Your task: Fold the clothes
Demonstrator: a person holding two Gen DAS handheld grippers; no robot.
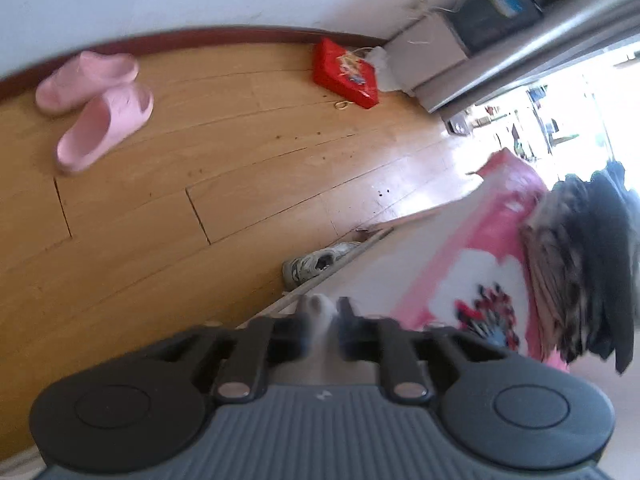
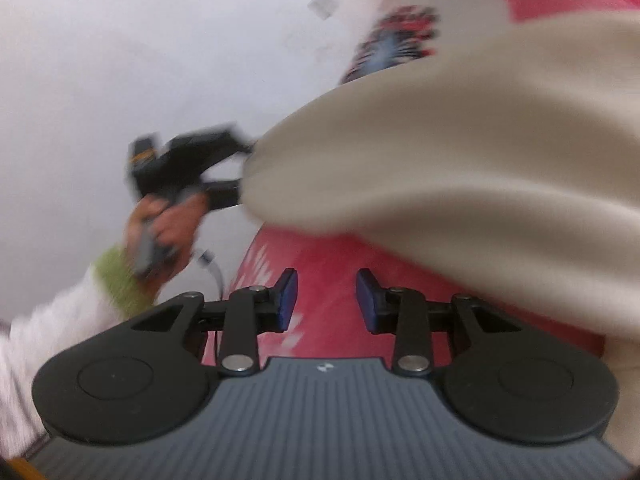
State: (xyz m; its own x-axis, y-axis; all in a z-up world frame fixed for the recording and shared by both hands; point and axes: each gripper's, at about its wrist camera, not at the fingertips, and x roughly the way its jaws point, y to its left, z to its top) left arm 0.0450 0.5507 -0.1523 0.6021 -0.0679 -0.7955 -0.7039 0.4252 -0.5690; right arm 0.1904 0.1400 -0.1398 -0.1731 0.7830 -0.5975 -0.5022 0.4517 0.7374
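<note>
Right gripper [image 2: 326,300] is open and empty above the pink sheet [image 2: 332,252]. Left gripper [image 1: 325,326] pinches only a corner of the cream garment [image 2: 460,152], held up off the sheet; thin bite, a tug could slip it free.

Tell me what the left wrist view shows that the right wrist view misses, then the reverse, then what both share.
Left wrist only: pink slippers, a red box and a sneaker on the wooden floor, plus a pile of dark clothes.
Right wrist only: the right gripper, open over the pink bedsheet, and the hand holding the left gripper.
Both: the cream garment, pinched by the left gripper, and the bedsheet.
</note>
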